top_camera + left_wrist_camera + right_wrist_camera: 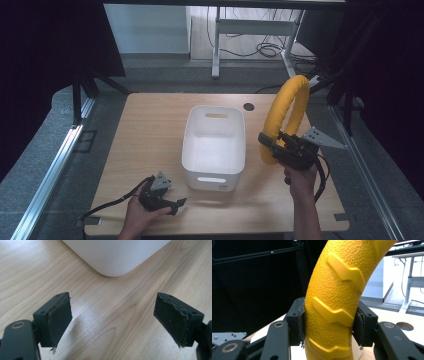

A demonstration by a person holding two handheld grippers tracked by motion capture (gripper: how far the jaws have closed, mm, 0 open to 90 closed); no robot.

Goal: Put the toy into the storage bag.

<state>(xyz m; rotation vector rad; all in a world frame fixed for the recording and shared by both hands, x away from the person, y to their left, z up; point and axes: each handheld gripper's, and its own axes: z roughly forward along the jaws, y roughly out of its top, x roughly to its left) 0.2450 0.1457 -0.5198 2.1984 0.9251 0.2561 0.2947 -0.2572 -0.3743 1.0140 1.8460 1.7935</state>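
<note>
High view: the right gripper (pixel 279 141) holds a yellow ring (pixel 286 112) upright in the air, just to the right of a white plastic bin (pixel 214 148) that stands in the middle of the wooden table (pixel 150 145). The ring rises from the jaws and arches up past the table's far right edge; its lower part sits between the jaws, near the bin's right wall but apart from it. The person's right hand (pixel 300 177) grips the tool from below, with the grey three-cornered plate (pixel 320 137) sticking out to the right.

In the right gripper view, the right gripper (pixel 329 326) pinches the ring (pixel 337 290) from both sides, its pads pressed into the textured yellow surface with raised zigzag treads. A round hole (pixel 404 326) in the tabletop shows at the lower right.

The left gripper (pixel 175 204) lies low at the near left of the table, held by the left hand (pixel 142 212), close to the bin's near left corner. In the left gripper view, the left gripper (pixel 112 322) has its jaws spread wide with bare wood grain between them, and the bin's rounded corner (pixel 112 257) stands just ahead without touching them.
</note>
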